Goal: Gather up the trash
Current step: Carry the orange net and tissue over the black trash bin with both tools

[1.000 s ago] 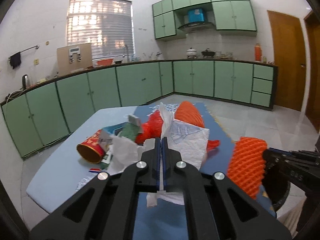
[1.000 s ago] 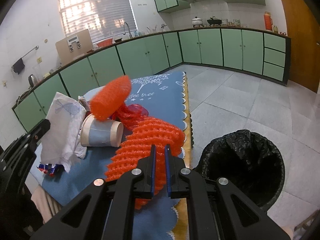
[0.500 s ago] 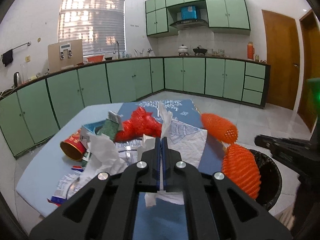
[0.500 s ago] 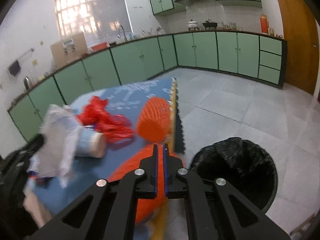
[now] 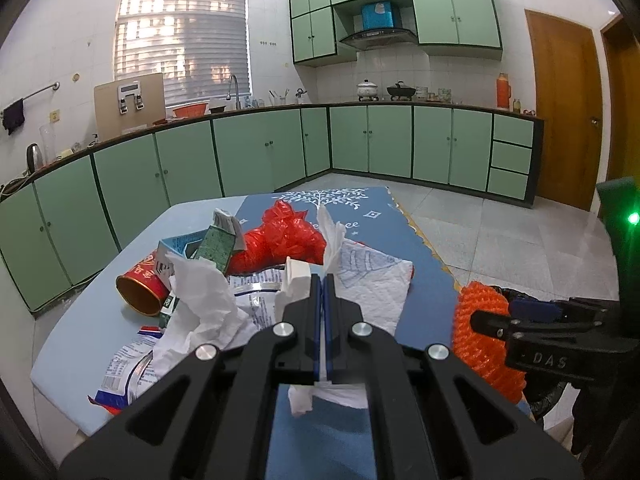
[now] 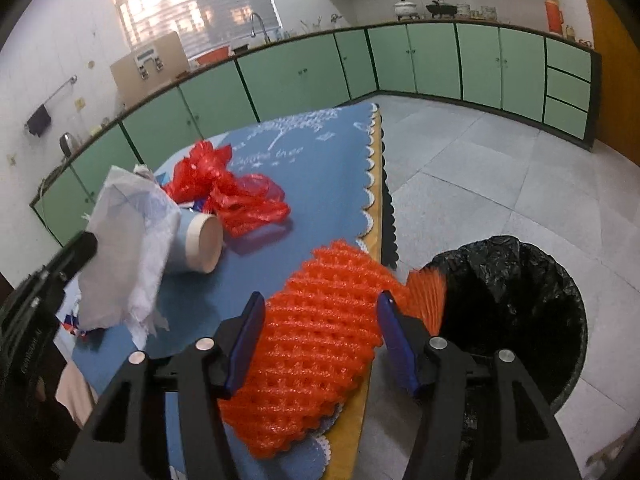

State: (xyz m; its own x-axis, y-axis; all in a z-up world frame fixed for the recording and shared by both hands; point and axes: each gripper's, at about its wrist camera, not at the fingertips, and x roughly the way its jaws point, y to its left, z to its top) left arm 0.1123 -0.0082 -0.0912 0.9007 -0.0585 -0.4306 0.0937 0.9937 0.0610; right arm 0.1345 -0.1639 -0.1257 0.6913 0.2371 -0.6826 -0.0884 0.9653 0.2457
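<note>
My left wrist camera looks level and close over the table (image 5: 80, 344) toward the cabinets (image 5: 256, 152). My right one tilts down, bin (image 6: 516, 312) at 3 o'clock. Both share the table.

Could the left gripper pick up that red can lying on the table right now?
Probably not yet: the left gripper is shut on a paper towel, and crumpled tissue partly covers the red can.

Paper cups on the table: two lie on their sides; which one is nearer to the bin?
The blue cup with the cream rim, beside the red plastic bag, is nearer to the bin. The red cup with the gold inside lies farther, at the table's opposite side.
</note>
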